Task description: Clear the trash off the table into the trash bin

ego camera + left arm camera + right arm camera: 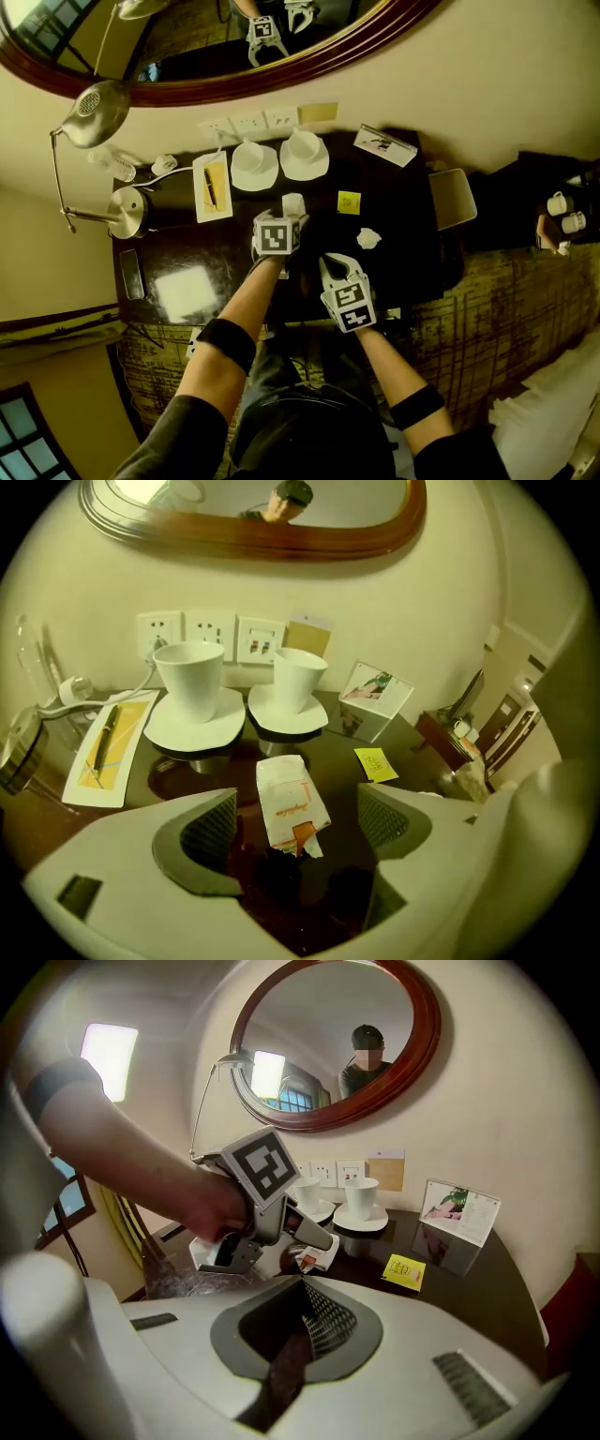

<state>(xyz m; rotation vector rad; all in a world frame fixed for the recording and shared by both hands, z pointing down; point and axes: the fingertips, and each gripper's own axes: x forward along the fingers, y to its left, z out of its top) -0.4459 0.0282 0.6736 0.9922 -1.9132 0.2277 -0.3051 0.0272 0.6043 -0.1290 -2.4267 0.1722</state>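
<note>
In the left gripper view we see the left gripper spread wide. A torn white paper sachet lies flat on the dark glossy table between its pads, which do not touch it. The head view half hides that sachet, yet it alone shows a crumpled white paper wad near a yellow sticky note. The right gripper view shows the right gripper pressed together and empty. Two white cups on saucers stand below an oval wood-framed mirror.

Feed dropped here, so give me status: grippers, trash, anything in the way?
Left gripper open, jaws astride torn packet, not gripping. Right gripper shut, empty. Sticky note and crumpled paper also on table. Two cups just behind packet.
</note>
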